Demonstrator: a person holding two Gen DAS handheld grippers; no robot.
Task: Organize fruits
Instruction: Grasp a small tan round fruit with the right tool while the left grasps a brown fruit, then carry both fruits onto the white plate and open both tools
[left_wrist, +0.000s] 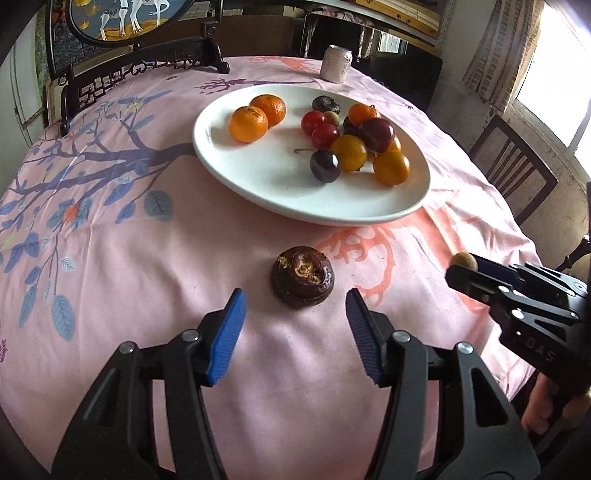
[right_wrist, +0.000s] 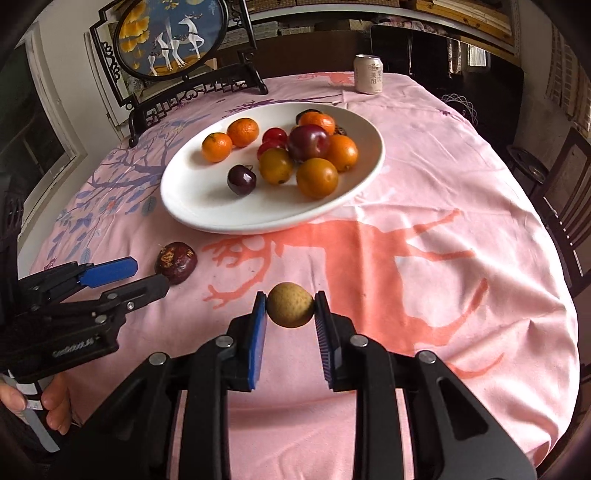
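A white oval plate on the pink tablecloth holds several oranges, plums, cherries and small dark fruits. A dark brown water chestnut lies on the cloth in front of the plate. My left gripper is open, just short of the chestnut and not touching it. My right gripper is shut on a small tan longan and holds it above the cloth. The longan also shows at that gripper's tip in the left wrist view.
A drink can stands at the table's far edge. A framed deer screen on a dark stand is at the far left. Wooden chairs stand on the right of the table.
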